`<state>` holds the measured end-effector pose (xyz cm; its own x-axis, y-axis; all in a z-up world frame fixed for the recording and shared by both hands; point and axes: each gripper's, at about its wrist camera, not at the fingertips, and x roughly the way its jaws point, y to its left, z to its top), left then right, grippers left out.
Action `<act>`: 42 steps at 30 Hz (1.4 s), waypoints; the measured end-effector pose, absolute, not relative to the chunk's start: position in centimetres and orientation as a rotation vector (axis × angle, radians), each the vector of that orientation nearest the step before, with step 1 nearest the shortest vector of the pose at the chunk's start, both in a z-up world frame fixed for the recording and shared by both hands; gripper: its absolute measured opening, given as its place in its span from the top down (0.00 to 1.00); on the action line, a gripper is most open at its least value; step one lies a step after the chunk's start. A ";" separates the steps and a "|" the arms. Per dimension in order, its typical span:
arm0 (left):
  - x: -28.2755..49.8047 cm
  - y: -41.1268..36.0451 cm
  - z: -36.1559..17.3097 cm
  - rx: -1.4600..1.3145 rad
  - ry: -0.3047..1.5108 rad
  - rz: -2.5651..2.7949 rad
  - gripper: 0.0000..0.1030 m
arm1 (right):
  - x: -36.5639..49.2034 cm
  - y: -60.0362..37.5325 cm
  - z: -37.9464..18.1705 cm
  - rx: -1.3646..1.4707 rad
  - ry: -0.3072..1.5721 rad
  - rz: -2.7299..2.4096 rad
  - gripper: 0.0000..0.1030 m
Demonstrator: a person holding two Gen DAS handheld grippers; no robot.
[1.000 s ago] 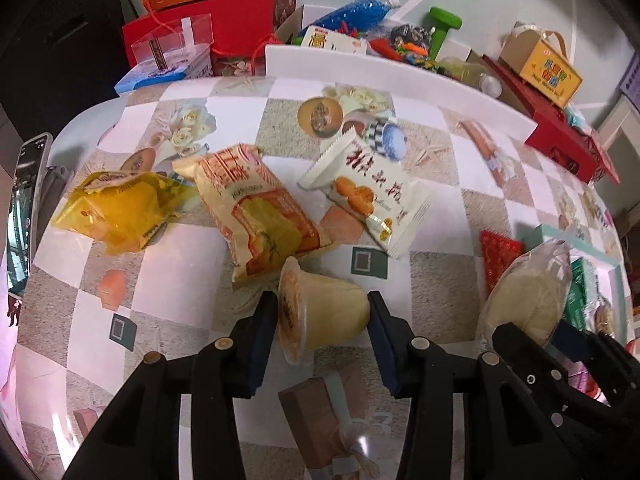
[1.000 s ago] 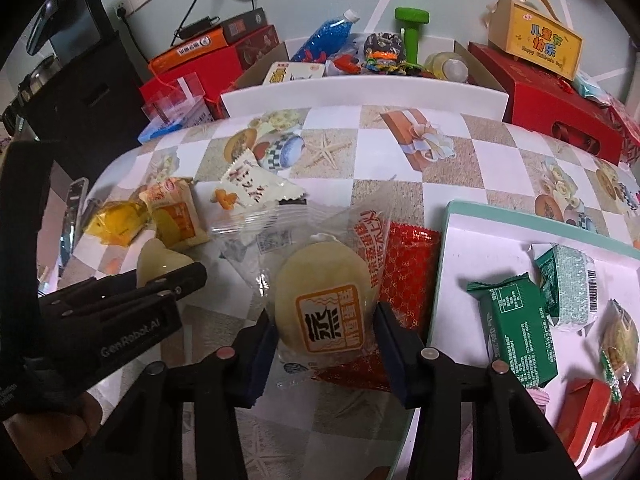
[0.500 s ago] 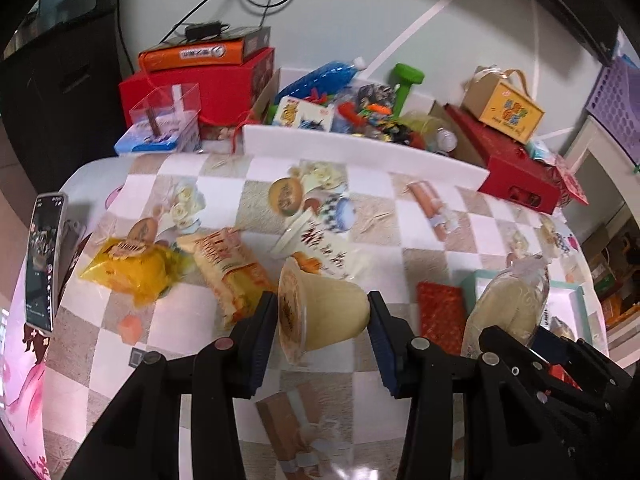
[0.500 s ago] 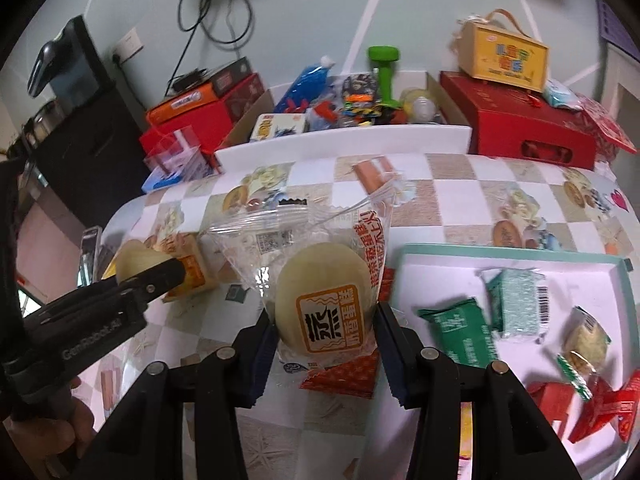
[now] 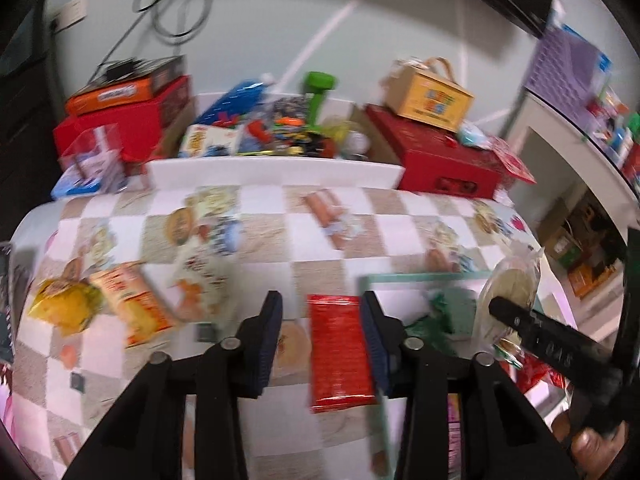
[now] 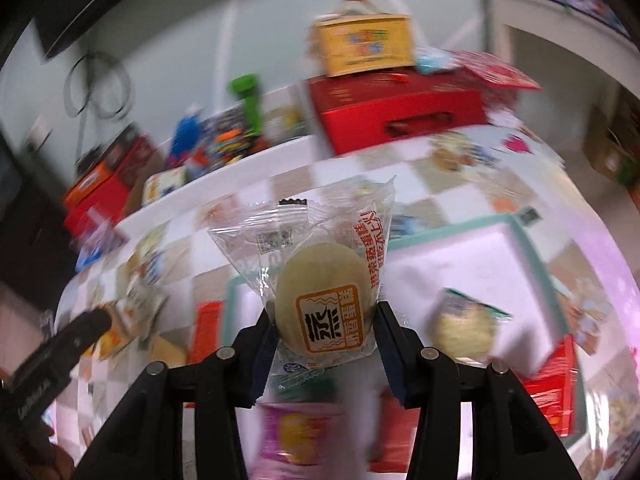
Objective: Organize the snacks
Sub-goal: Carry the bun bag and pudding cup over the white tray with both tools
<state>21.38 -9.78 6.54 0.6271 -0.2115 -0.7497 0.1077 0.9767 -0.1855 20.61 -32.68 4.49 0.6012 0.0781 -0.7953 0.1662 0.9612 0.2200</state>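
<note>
My left gripper [image 5: 322, 340] hovers above the checkered table with its jaws closing. Nothing is between them. Below it lies a red packet [image 5: 340, 352], and beside that a blurred pale round shape [image 5: 292, 342] that looks like the jelly cup. My right gripper [image 6: 325, 320] is shut on a round yellow bun in a clear wrapper [image 6: 320, 276], held over the white tray with the teal rim [image 6: 520, 232]. The left wrist view shows that bun [image 5: 514, 284] at the right. Yellow [image 5: 64, 306], orange [image 5: 132, 304] and white [image 5: 196, 276] packets lie at the table's left.
Green [image 6: 464, 328], red [image 6: 552, 384] and purple [image 6: 296, 432] packets lie in the tray. Along the back stand a white bin [image 5: 276, 172] full of items, red boxes [image 5: 440, 164] and a yellow carry box [image 5: 432, 96]. A phone [image 5: 8, 300] sits at the left edge.
Both grippers have risen and swung right toward the tray. The jelly cup held in the left jaws half a second ago is gone from between them. The right still grips the bun.
</note>
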 end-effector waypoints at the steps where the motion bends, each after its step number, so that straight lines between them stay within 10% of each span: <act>1: 21.5 -10.9 6.3 -0.107 0.881 -0.203 0.67 | 20.4 -34.1 4.4 0.310 0.928 -0.083 0.51; 13: 22.7 -6.5 3.1 -0.214 0.972 -0.117 0.68 | 20.2 -38.1 3.0 0.394 0.974 -0.162 0.51; 22: 24.0 -3.2 -0.2 -0.392 1.023 -0.112 0.37 | 20.3 -37.5 2.5 0.404 0.995 -0.127 0.51; 42: 26.8 -7.6 -3.6 -0.427 1.083 -0.060 0.51 | 20.5 -37.7 2.0 0.435 1.007 -0.111 0.51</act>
<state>26.81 -7.57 -3.57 0.4753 -0.2537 -0.8424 -0.1586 0.9171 -0.3657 20.51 -37.67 1.97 0.5367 0.1084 -0.8368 0.2872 0.9090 0.3020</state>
